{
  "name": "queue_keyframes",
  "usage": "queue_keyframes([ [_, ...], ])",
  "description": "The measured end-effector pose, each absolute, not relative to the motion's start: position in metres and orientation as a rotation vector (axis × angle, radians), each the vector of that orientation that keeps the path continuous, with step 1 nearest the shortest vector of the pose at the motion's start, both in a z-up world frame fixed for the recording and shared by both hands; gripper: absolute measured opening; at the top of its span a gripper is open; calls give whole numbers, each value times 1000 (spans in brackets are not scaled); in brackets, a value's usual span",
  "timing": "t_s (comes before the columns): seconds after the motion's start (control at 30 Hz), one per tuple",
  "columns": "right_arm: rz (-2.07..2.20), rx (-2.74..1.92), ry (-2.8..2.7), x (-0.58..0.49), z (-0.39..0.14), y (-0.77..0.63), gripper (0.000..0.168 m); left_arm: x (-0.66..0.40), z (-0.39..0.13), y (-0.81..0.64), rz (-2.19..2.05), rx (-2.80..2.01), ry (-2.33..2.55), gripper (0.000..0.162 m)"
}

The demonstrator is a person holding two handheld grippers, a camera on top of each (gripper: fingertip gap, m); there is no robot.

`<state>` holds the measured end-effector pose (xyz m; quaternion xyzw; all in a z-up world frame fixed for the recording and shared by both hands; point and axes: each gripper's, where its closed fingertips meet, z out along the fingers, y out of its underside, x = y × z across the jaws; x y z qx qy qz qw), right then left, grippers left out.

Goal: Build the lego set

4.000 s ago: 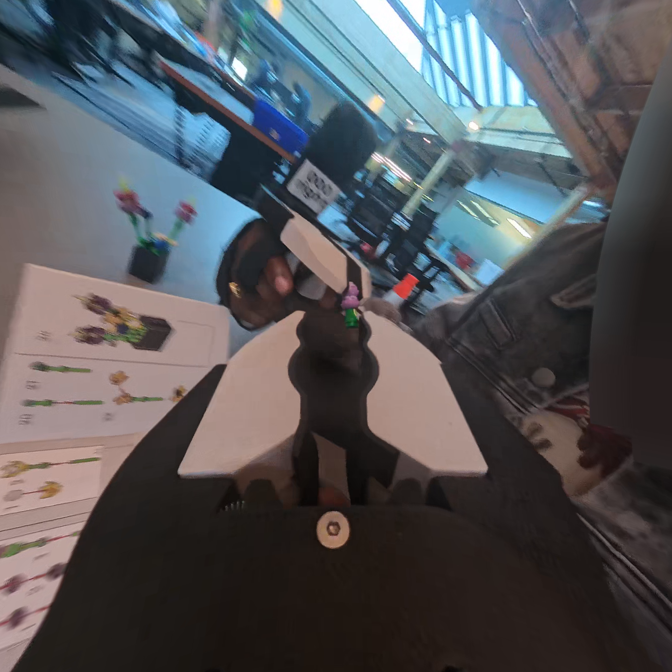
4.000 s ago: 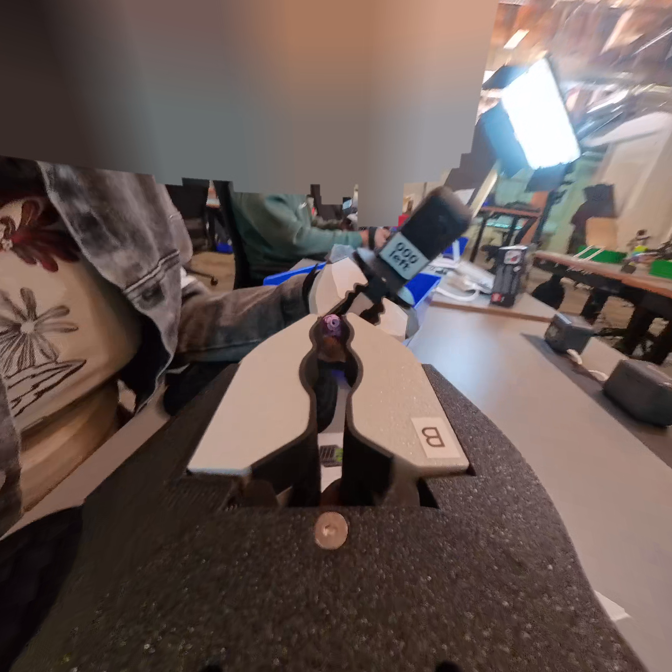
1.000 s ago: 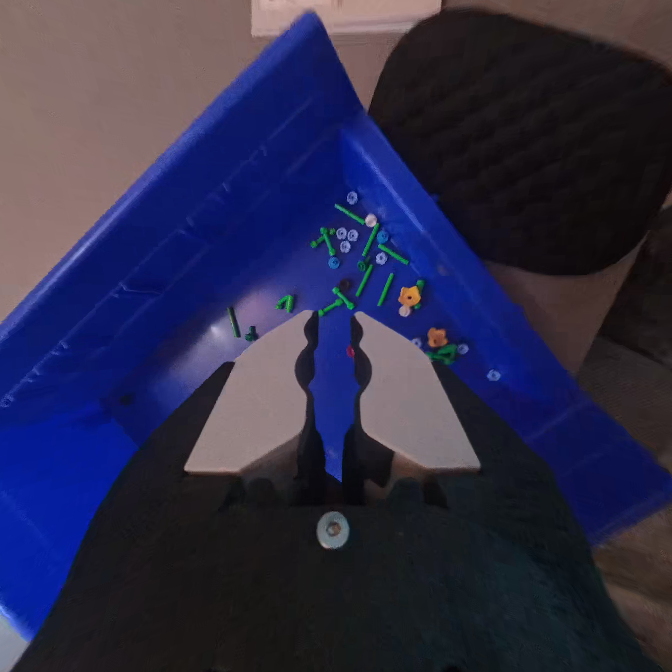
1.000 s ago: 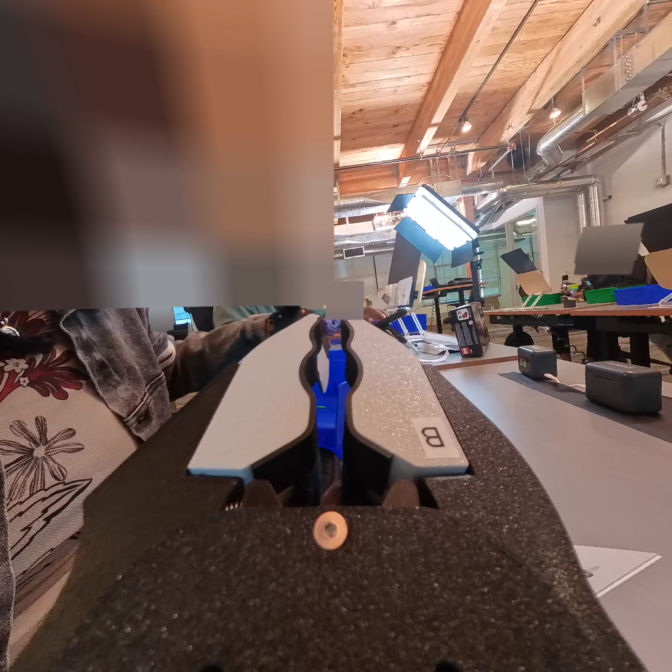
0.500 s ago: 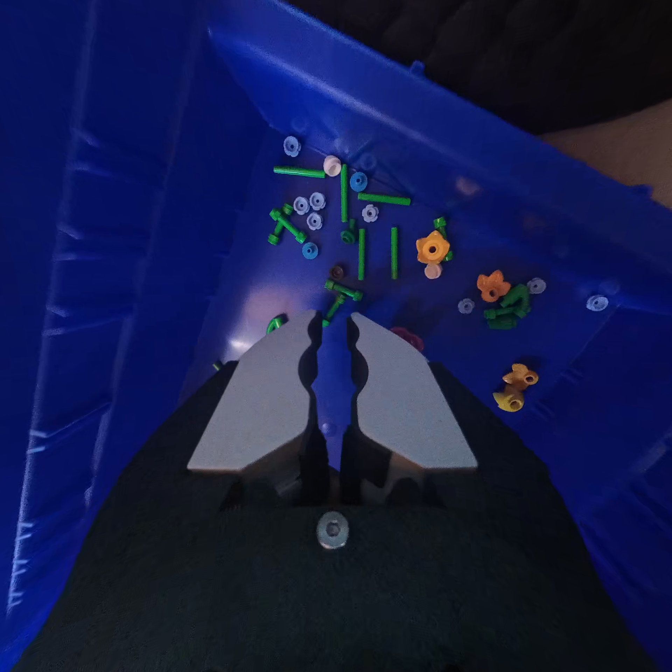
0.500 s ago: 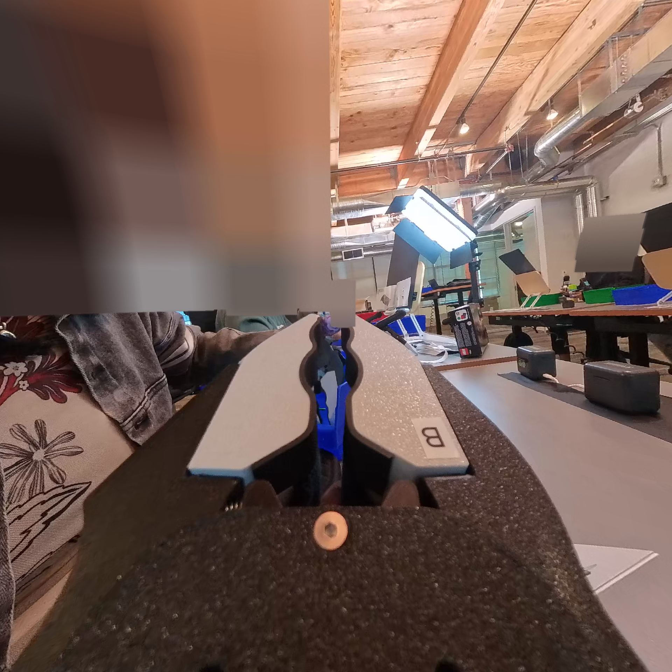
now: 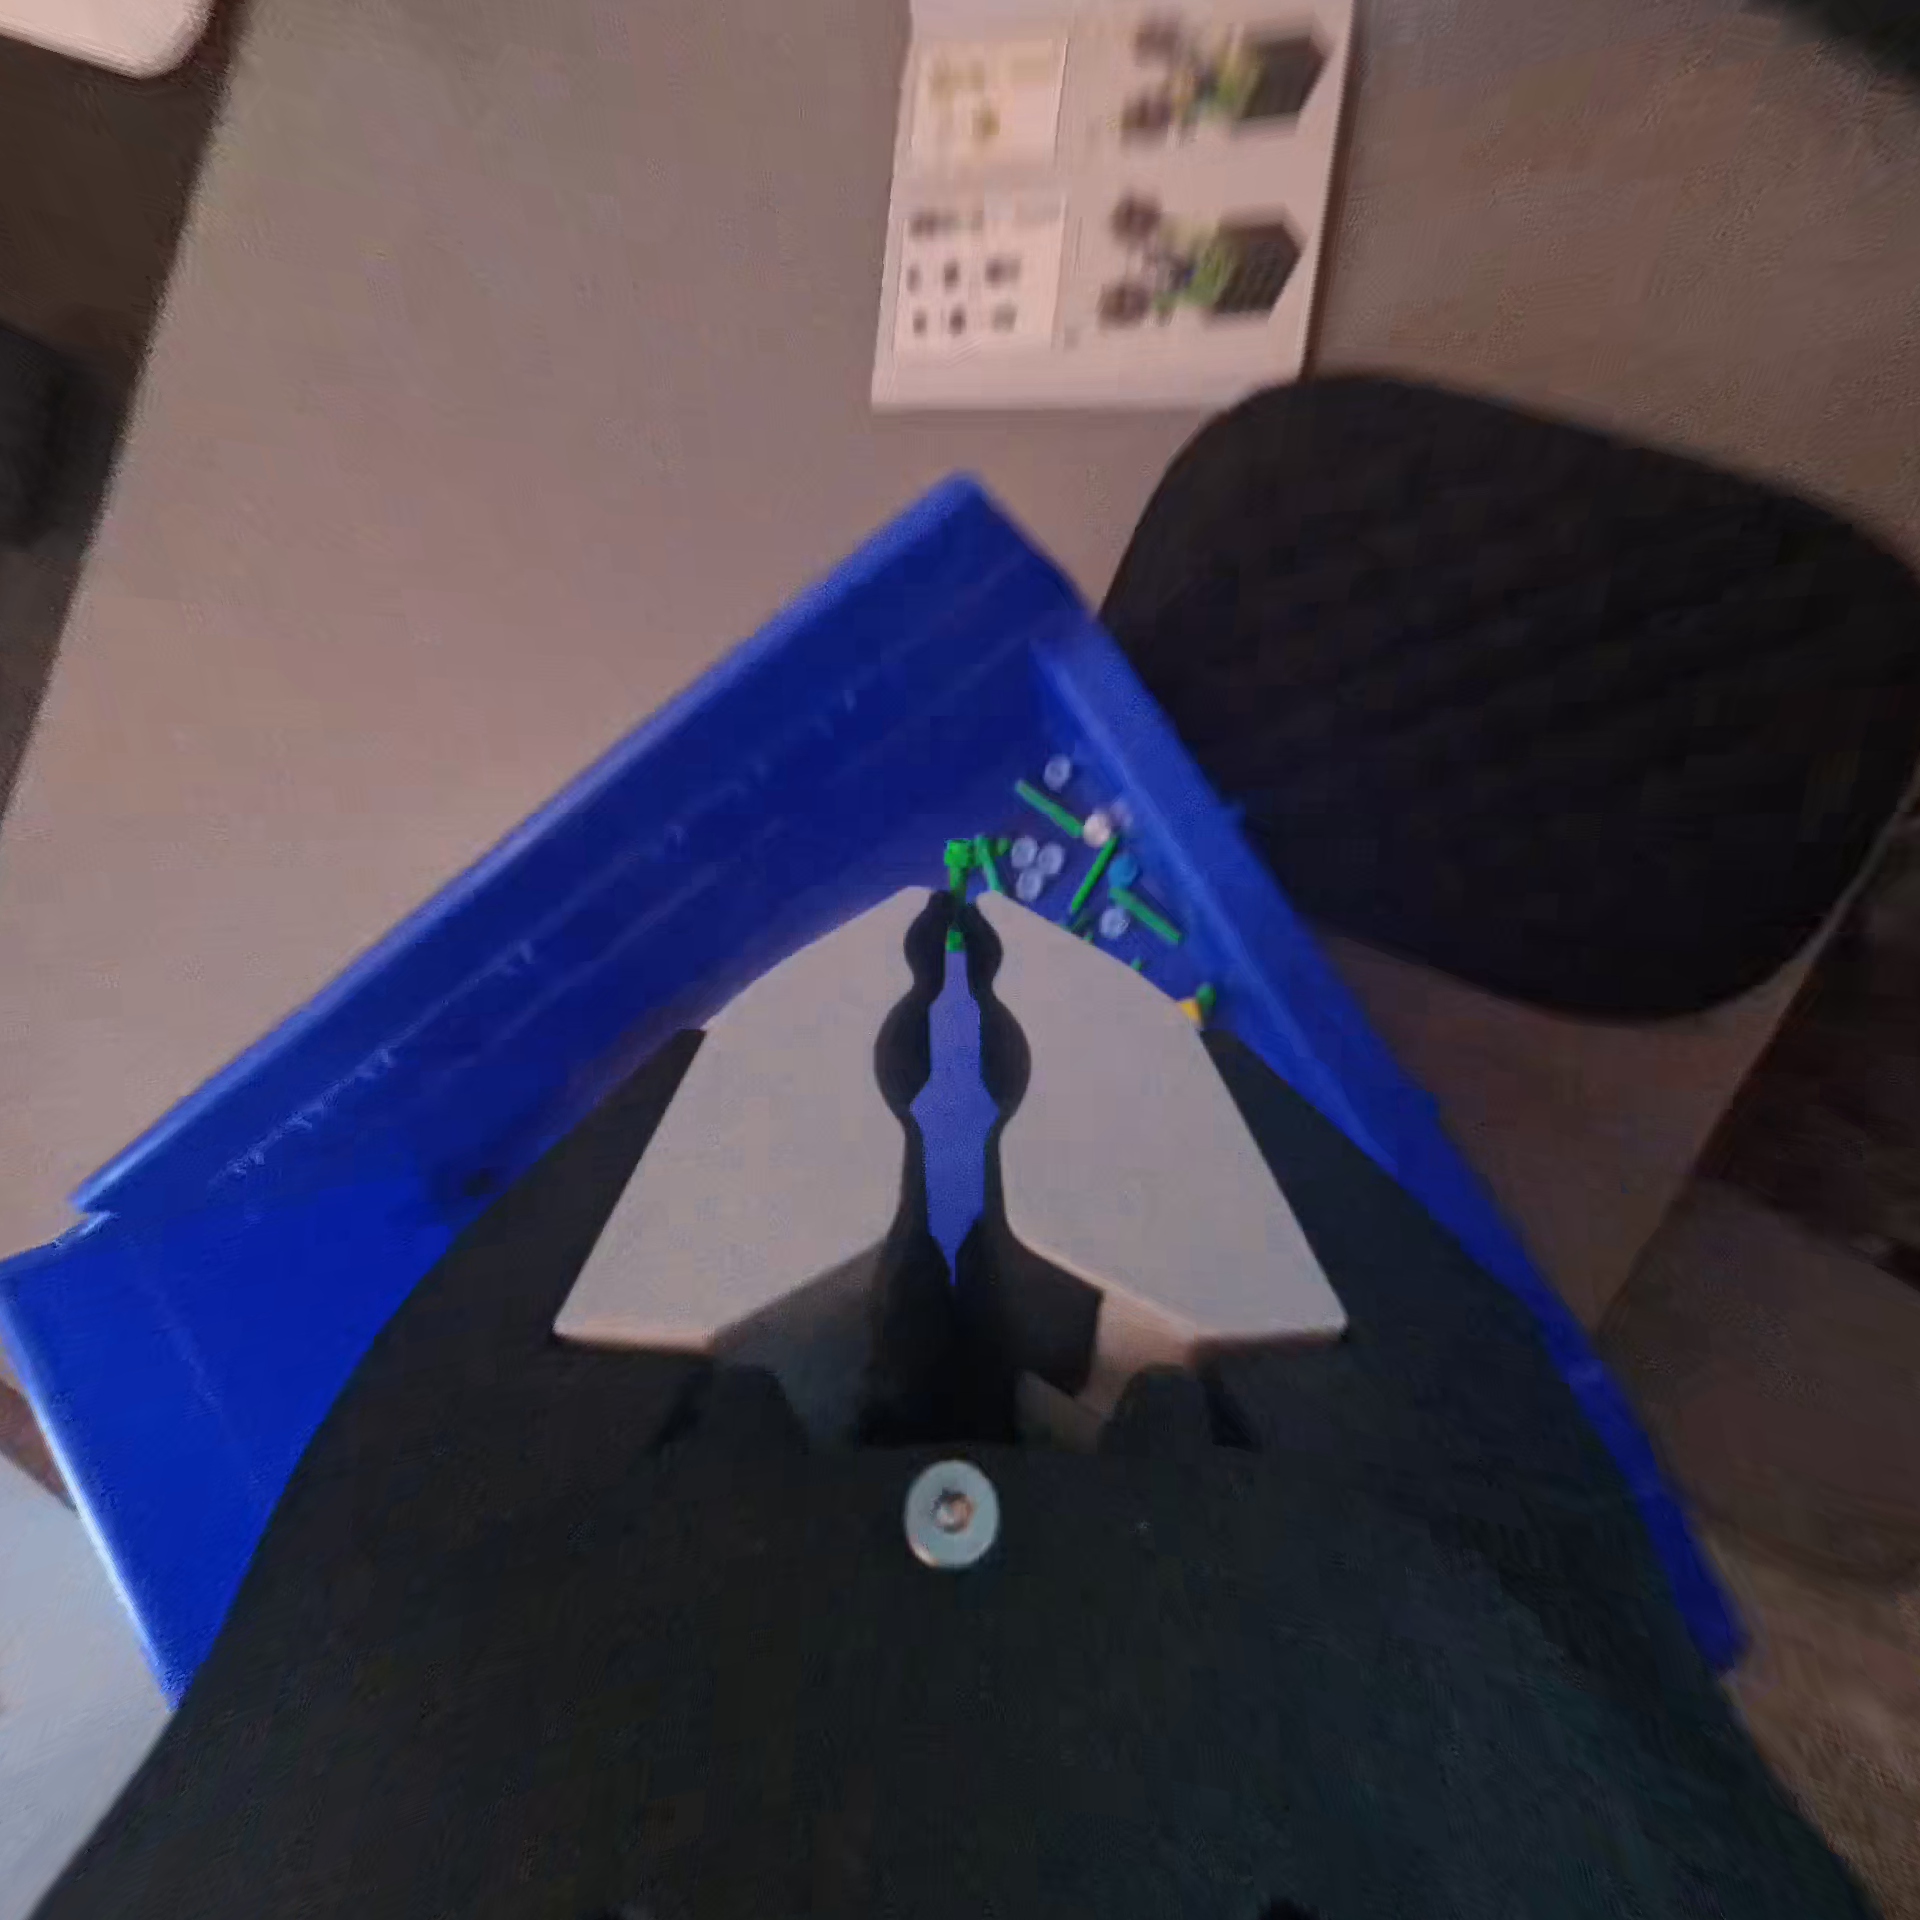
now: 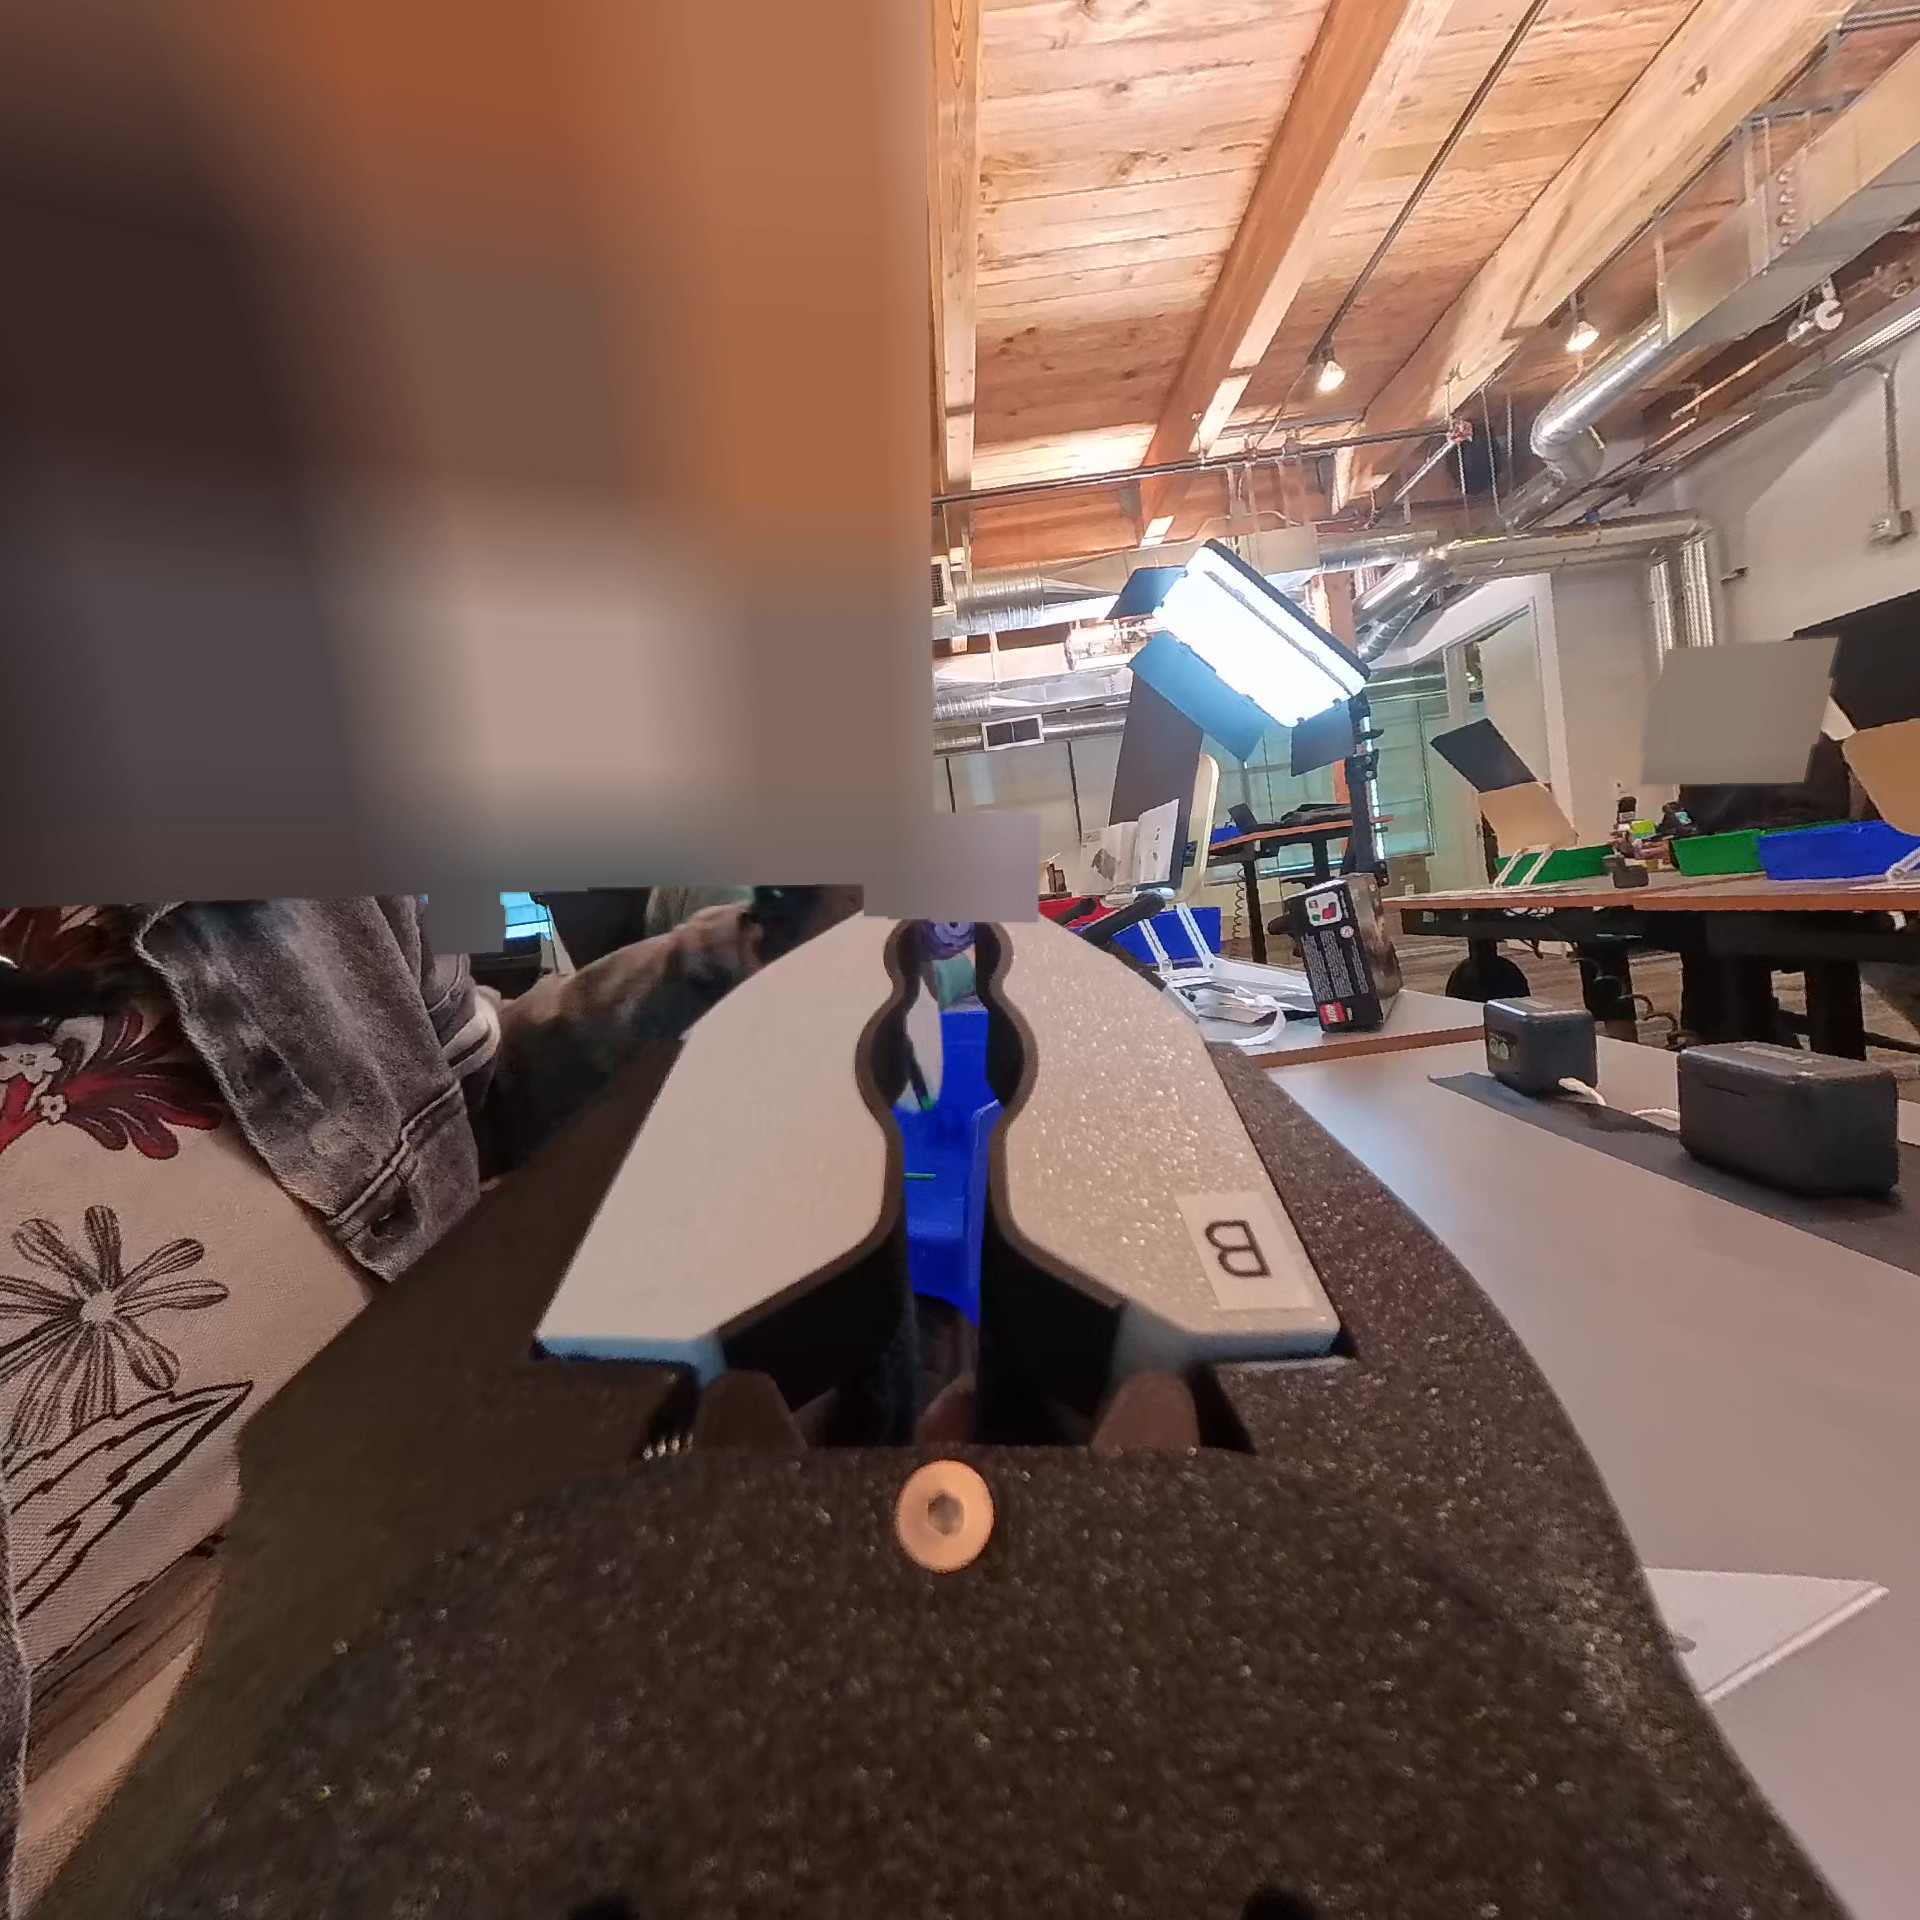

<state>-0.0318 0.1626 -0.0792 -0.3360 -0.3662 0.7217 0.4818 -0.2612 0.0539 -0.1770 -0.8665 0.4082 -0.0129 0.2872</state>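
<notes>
Two high walls of the blue bin (image 7: 623,997) meet in a corner just ahead of the left gripper (image 7: 954,925), whose tips are clenched on a small green lego piece (image 7: 958,883); the loose lego pieces (image 7: 1081,873) crowd that corner, too blurred to count. One instruction sheet (image 7: 1101,197) lies beyond on open grey table (image 7: 520,416). Raised near a person's denim sleeve (image 8: 312,1060), the right gripper (image 8: 943,940) pinches a purple piece (image 8: 940,940).

A lit studio light panel (image 8: 1262,644) stands at one o'clock under wooden ceiling beams (image 8: 1278,239), with two dark boxes (image 8: 1782,1117) on the grey table (image 8: 1621,1340) at three o'clock.
</notes>
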Motion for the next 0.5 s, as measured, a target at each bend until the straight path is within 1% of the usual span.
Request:
queue_keyframes([
  [0.07,1760,-816,-897,-33,-79,161,9,-216,-153,50,-89,-2232,1008,2],
  [0.13,1758,-818,-900,-33,-79,161,9,-156,-154,36,-230,-2190,1065,3],
  [0.23,1768,-804,-885,-30,-76,161,9,-89,-190,36,-344,-2209,1131,3],
  [0.3,1774,-796,-874,-29,-75,162,9,-63,-224,43,-413,-2283,1147,3],
  [0.37,1781,-797,-867,-28,-75,163,9,-50,-245,50,-463,-2332,1163,3],
  [0.43,1786,-793,-864,-28,-74,164,9,-42,-252,51,-513,-2329,1190,3],
  [0.5,1784,-790,-861,-27,-73,165,9,-35,-249,55,-607,-2291,1160,3],
])
